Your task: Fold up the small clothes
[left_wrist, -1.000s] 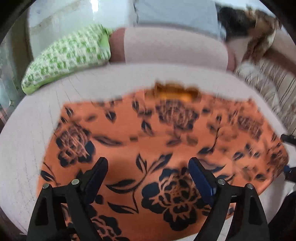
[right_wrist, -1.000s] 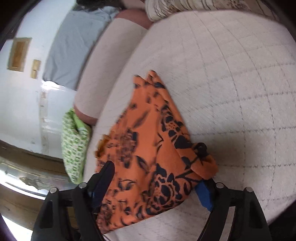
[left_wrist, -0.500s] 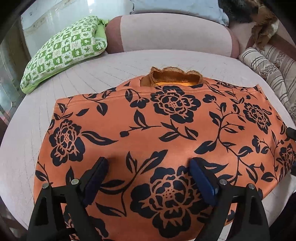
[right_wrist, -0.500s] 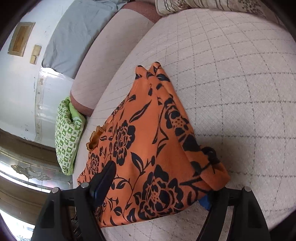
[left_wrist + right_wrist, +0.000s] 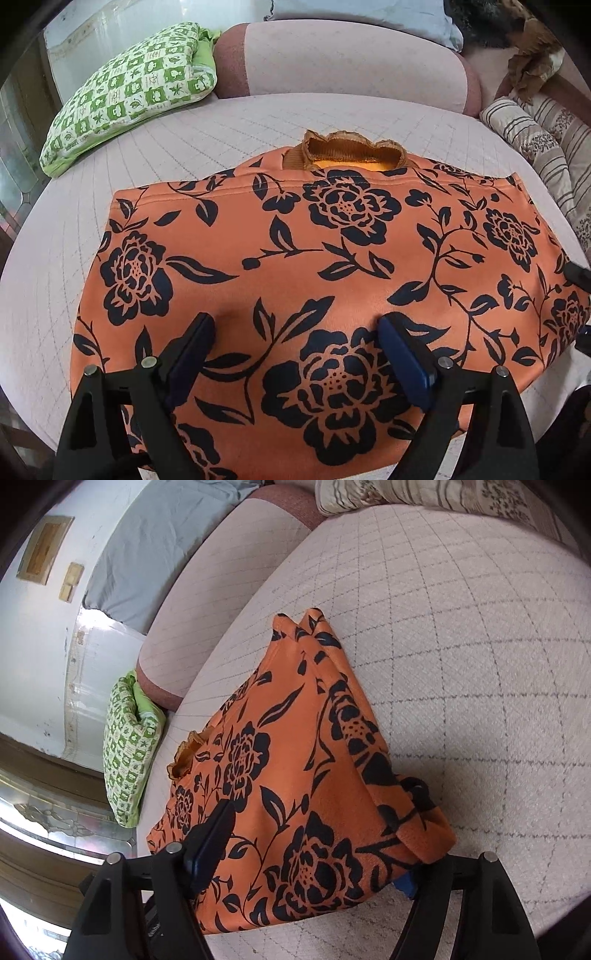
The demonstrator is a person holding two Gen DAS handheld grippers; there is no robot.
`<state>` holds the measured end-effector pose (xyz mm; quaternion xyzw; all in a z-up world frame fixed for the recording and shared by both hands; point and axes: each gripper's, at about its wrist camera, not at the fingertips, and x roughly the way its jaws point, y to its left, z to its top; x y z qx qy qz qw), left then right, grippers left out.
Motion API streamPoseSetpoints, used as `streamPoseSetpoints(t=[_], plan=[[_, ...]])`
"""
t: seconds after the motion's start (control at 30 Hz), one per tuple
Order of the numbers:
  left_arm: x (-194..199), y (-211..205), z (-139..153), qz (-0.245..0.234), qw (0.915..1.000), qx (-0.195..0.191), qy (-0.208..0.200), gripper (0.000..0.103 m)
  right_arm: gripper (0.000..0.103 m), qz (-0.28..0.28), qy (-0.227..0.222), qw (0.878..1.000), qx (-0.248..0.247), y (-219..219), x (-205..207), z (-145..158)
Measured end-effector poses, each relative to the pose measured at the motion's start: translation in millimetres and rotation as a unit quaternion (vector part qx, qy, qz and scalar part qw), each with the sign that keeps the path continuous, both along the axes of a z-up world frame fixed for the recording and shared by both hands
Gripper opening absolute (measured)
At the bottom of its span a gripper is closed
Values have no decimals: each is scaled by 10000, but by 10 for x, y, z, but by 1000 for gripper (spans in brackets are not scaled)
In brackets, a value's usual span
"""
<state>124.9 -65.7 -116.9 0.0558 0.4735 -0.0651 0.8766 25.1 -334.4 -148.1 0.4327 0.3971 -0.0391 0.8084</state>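
Note:
An orange garment with a black flower print (image 5: 332,258) lies flat on the pale quilted mattress (image 5: 55,295), its brown ruffled collar (image 5: 343,151) at the far side. My left gripper (image 5: 295,321) hovers open over the near part of the cloth, gripping nothing. My right gripper (image 5: 317,849) is at the garment's (image 5: 295,757) right-hand folded edge. Its jaws are closing with that edge between them. One finger (image 5: 210,838) lies over the cloth, and the other is mostly hidden under the fold. Its fingertips (image 5: 575,274) show at the right border of the left wrist view.
A green and white patterned pillow (image 5: 125,88) lies at the far left. A pink bolster (image 5: 351,62) runs along the back, with a grey-blue cushion (image 5: 362,11) behind it. Striped bedding (image 5: 535,140) is bunched at the right. Bare mattress (image 5: 480,664) stretches to the right of the garment.
The blur of a second ago is gone and the garment lies still and spread out. The right gripper has rolled a little, and the folded edge sits deeper between its jaws.

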Motion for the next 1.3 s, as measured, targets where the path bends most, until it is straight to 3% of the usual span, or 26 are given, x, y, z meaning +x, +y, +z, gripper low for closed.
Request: streamPoseSetpoints(t=[0.17,0.23,0.27,0.33,0.37,0.4,0.43,0.5,0.53,0.57,0.6,0.63,0.7,0.8,0.9,1.0,1.07,1.13,1.17,1.2,1.3], plan=[[-2,-22,-95,-98,9998,108,-143,94,77,10,18,10000,-20,-6,37,-38],[-11,25,-27,-53,9999,-58,-74,93,54,28,145,9998,-164,-30,70,-43],[-30,71,34,16,9998,-162,-86,93,27,65,252,9995,-172,-57,95,-65],[-188,235,269,231,9968,-386,-655,93,26,149,319,9991,-257,-51,128,-51],[-264,310,338,363,9945,-319,-930,93,26,193,350,9985,-386,-28,143,-29],[-286,358,327,464,9938,-276,-974,93,26,220,390,9977,-512,3,162,-4],[-268,379,259,482,9948,-274,-857,93,26,215,407,9974,-561,16,171,7],[-75,319,-251,152,9996,12,225,94,25,238,440,9960,-735,79,212,76],[-124,310,-228,60,9999,77,-102,96,24,293,430,9945,-907,139,253,162],[-169,329,-122,43,9999,26,-155,90,22,339,388,9928,-1077,194,274,253],[-199,410,-27,138,9993,-307,-129,86,20,428,297,9897,-1332,286,296,392],[-259,572,134,353,9954,-843,-271,84,20,584,108,9836,-1704,458,330,620],[-416,887,421,729,9858,-1271,-814,84,16,889,-234,9714,-2188,814,417,986],[-660,1406,714,1269,9713,-1420,-1428,84,14,1383,-727,9486,-2751,1460,485,1392],[-988,2126,807,2213,9455,-1494,-1864,84,14,2071,-1220,9191,-3124,2339,506,1611],[-1156,2685,617,3028,9244,-1481,-1782,84,14,2784,-1302,8963,-3196,3127,528,1412],[-1183,2855,435,3234,9208,-1552,-1532,84,14,3249,-1061,8914,-2976,3525,620,1035],[-1195,2986,335,3386,9117,-1933,-1298,84,13,3669,-555,8818,-2912,3821,751,572],[-1204,2980,352,3314,9115,-1986,-1410,84,13,3856,-136,8797,-2777,3927,841,231],[-1217,2936,384,3208,9155,-1876,-1540,84,15,3791,-35,8875,-2619,3922,874,53],[-1215,2816,393,3002,9244,-1752,-1573,84,13,3670,-172,9025,-2248,3821,917,278]])
